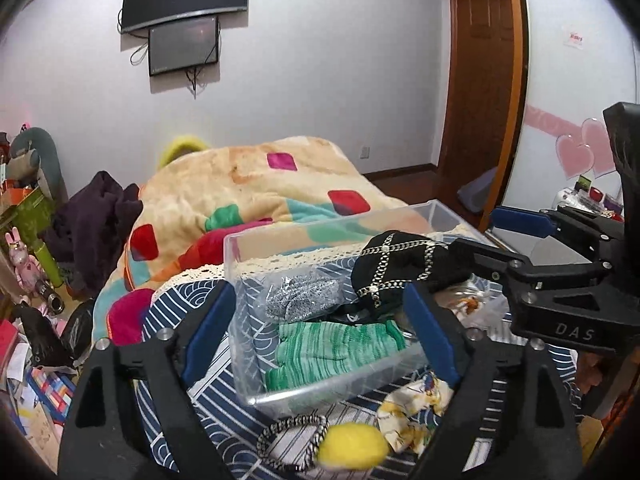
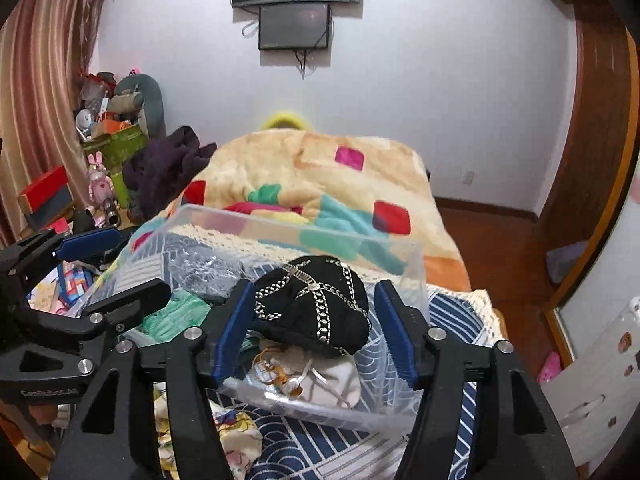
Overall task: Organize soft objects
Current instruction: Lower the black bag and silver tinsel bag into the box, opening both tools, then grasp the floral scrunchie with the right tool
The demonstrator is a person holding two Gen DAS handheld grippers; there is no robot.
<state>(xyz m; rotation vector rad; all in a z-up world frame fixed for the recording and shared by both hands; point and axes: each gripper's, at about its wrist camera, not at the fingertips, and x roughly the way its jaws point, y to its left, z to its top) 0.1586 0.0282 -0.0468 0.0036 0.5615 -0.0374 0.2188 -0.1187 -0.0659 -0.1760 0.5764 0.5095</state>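
A clear plastic bin [image 1: 256,360] [image 2: 404,256] sits on a blue patterned cloth on the bed. It holds a green knit item [image 1: 332,352] [image 2: 176,312], a grey glittery item [image 1: 300,296] and a white pouch [image 2: 320,376]. A black chain-trimmed piece [image 1: 396,264] [image 2: 316,304] lies on top of the pile. My right gripper [image 2: 314,320] [image 1: 476,240] is open with its pads either side of the black piece, not touching it. My left gripper [image 1: 316,332] [image 2: 116,264] is open and empty over the bin's near left side.
A yellow fuzzy ball [image 1: 352,448], a chain bracelet [image 1: 288,440] and a yellow-print cloth [image 1: 412,416] [image 2: 236,440] lie in front of the bin. A colourful blanket [image 1: 248,188] covers the bed behind. Cluttered boxes and toys [image 1: 24,240] stand at left; a wooden door [image 1: 480,80] at right.
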